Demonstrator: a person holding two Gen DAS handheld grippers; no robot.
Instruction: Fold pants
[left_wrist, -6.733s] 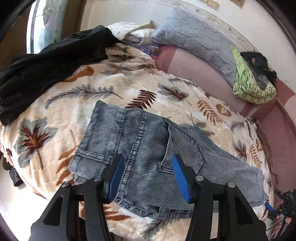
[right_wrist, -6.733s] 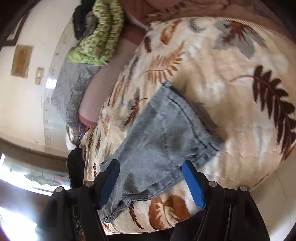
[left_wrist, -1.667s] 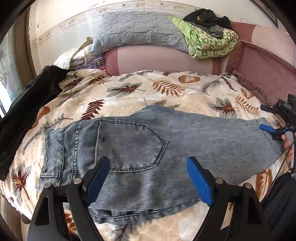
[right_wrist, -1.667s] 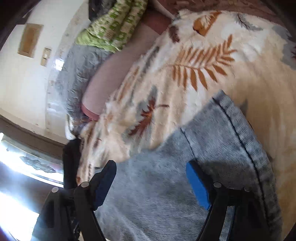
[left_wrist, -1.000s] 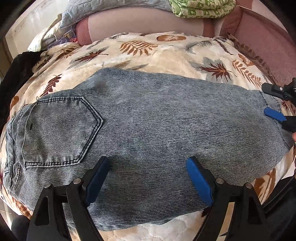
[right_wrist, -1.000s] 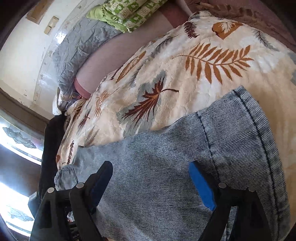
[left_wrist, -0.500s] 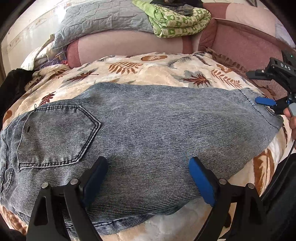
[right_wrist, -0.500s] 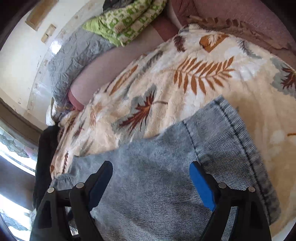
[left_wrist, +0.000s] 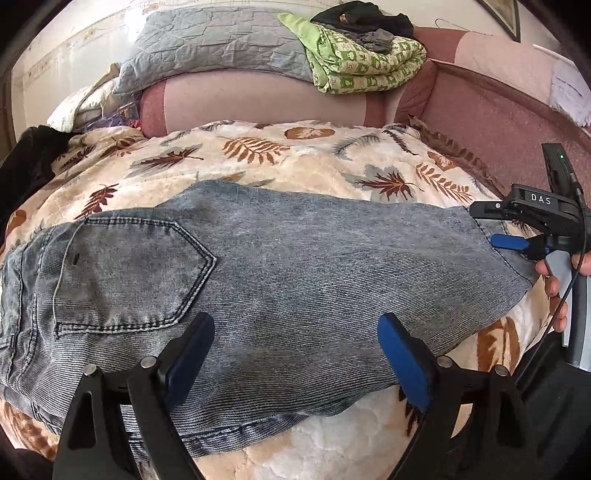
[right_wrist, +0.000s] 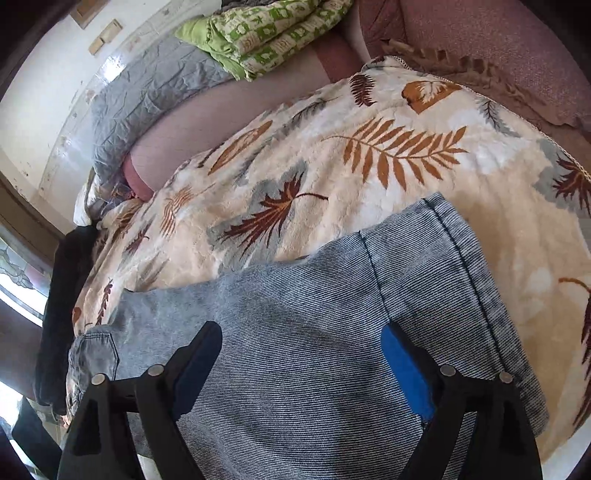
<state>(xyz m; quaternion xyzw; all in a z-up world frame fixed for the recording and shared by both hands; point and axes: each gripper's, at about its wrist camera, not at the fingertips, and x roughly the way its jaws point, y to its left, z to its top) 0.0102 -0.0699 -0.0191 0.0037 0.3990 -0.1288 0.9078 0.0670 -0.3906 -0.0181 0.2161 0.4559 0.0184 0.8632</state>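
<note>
Leaf-print blanket carries jeans lying crosswise, waistband left, hem right.

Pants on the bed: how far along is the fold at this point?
Done: the jeans lie flat on the leaf-print blanket, legs stacked, back pocket up. In hand: nothing; the left gripper is open above the thigh, and the right gripper, near the hem, is opening with no cloth pinched. Left: the crosswise fold, hem toward waistband.

Ribbed matt denim pants, plush fleece blanket w/ leaf print, quilted cloth pillow.
</note>
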